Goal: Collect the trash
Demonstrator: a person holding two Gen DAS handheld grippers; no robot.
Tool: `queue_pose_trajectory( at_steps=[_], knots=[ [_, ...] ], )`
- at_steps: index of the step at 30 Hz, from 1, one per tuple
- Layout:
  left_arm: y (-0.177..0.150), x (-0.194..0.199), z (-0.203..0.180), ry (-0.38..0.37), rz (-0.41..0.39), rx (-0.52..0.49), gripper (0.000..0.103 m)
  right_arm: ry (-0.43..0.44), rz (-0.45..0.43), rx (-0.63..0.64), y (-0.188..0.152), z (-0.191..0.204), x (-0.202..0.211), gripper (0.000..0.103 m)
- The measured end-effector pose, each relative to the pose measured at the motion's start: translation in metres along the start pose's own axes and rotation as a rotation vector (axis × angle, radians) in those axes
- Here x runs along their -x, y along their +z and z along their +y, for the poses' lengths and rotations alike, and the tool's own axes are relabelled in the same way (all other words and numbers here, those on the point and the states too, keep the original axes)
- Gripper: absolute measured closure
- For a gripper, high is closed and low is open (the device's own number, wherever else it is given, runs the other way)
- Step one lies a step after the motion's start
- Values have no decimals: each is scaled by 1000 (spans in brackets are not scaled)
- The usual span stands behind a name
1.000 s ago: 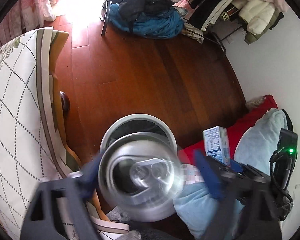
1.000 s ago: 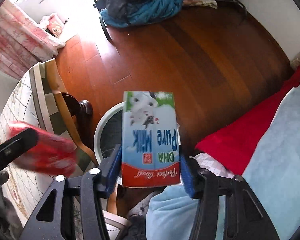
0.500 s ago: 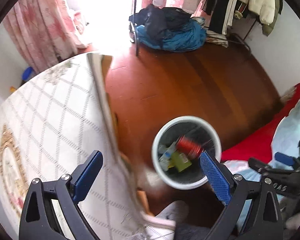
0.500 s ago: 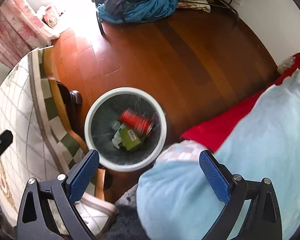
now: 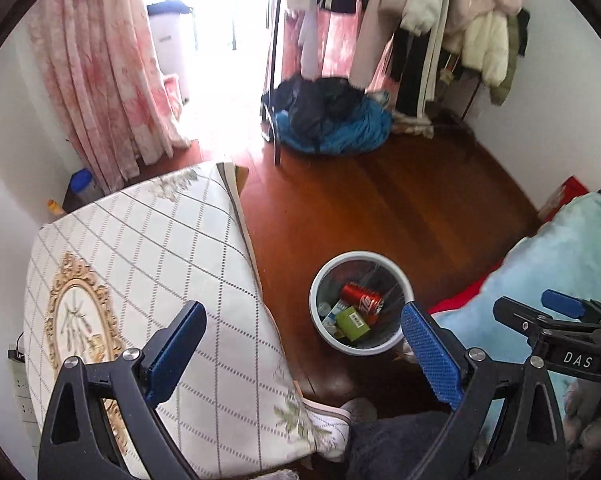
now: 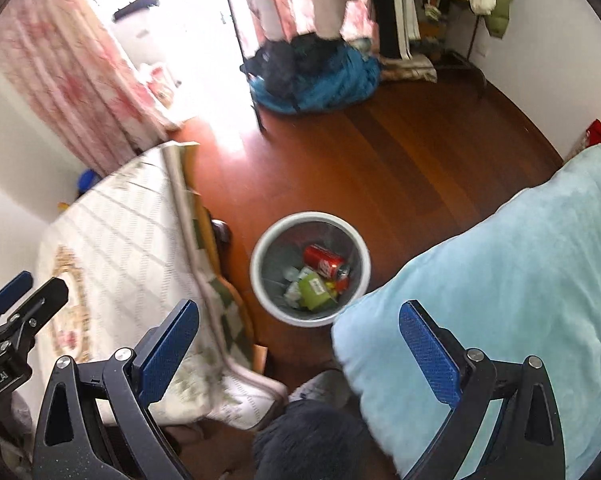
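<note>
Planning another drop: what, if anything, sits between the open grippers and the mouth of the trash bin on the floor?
Nothing visible does. The trash bin stands uncovered on the wood floor between the table and the blue cushion, red can inside. Left gripper and right gripper are open.

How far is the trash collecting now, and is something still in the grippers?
Done: a red can and a green box lie inside the white bin on the floor, with other scraps under them. In hand: nothing; the left gripper and the right gripper are both open and empty. Left: no loose trash shows on the tablecloth or the floor in these views.
</note>
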State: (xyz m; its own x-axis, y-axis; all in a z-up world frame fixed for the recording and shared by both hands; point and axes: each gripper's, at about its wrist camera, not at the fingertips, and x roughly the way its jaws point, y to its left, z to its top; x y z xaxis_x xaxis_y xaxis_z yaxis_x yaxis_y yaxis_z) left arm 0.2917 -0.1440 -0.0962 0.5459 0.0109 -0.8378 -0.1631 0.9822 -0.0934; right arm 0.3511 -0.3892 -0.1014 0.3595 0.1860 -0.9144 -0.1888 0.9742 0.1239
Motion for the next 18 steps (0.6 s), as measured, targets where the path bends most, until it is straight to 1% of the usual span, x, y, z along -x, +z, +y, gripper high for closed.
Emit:
queue_pose_trajectory(
  at_steps=[2,8,14,18],
  knots=[
    [-8,28,5,-25,-25,11,3,33,-20,13,-12,8,26,1],
    [-27,86,13,-72,-87,16,3,110,-86,47,-41,24,90,1],
    [-43,125,23,-117,-132,47,3,168,-151,68,-64,34,144,1],
    [-51,146,28,-139,-150,59,3,195,-180,82,-76,38,170,1]
  ],
)
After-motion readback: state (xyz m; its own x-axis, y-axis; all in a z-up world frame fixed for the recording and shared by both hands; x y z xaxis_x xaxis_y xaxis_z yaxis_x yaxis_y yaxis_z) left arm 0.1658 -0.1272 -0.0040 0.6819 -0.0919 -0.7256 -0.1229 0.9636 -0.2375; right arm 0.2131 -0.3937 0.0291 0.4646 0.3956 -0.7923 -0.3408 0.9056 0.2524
